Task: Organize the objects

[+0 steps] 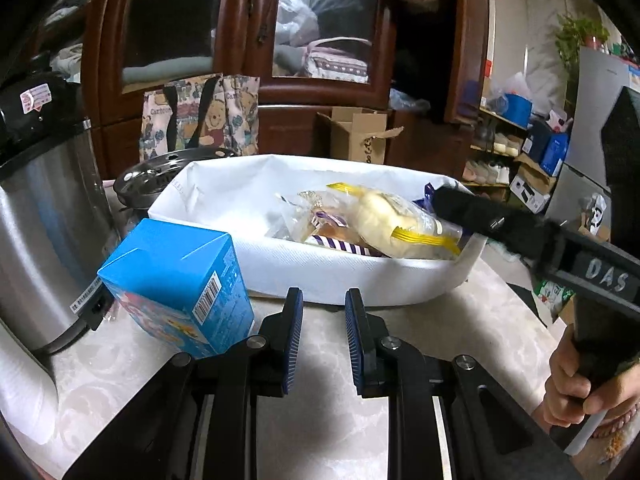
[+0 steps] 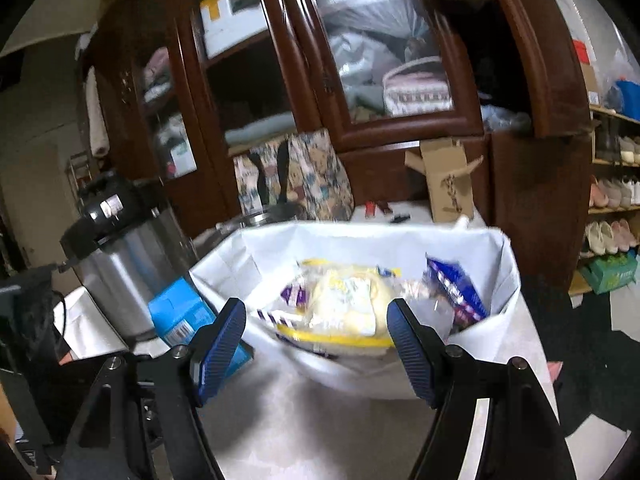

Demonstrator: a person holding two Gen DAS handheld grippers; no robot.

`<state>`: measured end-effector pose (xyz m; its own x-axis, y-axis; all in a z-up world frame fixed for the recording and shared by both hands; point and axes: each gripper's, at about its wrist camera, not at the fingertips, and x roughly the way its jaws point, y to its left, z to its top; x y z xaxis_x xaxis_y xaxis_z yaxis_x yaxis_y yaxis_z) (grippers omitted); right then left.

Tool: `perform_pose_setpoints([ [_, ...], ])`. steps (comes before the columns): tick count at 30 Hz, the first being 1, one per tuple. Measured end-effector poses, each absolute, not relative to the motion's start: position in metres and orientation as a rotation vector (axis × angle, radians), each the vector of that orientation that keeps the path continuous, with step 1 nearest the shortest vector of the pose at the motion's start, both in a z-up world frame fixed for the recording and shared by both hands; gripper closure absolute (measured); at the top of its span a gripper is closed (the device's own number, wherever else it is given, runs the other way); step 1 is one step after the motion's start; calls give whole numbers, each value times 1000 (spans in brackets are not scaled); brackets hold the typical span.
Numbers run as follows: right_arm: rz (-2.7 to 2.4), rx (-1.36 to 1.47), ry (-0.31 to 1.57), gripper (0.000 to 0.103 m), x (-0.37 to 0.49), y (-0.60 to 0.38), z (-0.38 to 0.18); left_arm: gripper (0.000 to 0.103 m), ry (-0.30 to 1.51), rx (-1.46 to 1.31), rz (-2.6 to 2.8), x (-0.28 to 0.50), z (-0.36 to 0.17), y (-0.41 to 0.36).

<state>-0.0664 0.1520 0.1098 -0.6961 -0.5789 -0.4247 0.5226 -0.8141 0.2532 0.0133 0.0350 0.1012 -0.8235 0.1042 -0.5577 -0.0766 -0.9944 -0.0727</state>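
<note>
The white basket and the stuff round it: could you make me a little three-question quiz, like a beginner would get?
1. True or false: the blue carton lies inside the white basket.
2. Which gripper has the wider gap between its fingers: A) left gripper B) right gripper?
3. Fill in: the shiny appliance left of the carton is a steel ____.

Key: 1 false, it stands on the table beside the basket. 2 B; neither holds anything. 3 cooker.

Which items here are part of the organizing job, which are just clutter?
Job: white bin; bread packet and purple snack pack inside it; blue carton beside it.
Lying about: steel cooker; cardboard box; printed tote.
</note>
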Motion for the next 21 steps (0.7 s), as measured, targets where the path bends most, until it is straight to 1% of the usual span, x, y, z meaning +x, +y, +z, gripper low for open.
perform_pose_setpoints([
  [5,-2382,735,-122,31,-68,142,101,83,-96,-900,2916,15,99,30],
  [8,-2378,747,-99,31,-67,140,99,83,-148,-881,2932,17,101,20],
  [11,-2367,767,-109,31,-69,141,98,83,-213,-888,2937,17,100,11],
  [15,-2338,833,-134,31,-74,142,93,83,-257,-966,2900,10,93,8],
  [21,-2311,868,-113,31,-72,137,91,83,-240,-995,2863,9,89,14],
])
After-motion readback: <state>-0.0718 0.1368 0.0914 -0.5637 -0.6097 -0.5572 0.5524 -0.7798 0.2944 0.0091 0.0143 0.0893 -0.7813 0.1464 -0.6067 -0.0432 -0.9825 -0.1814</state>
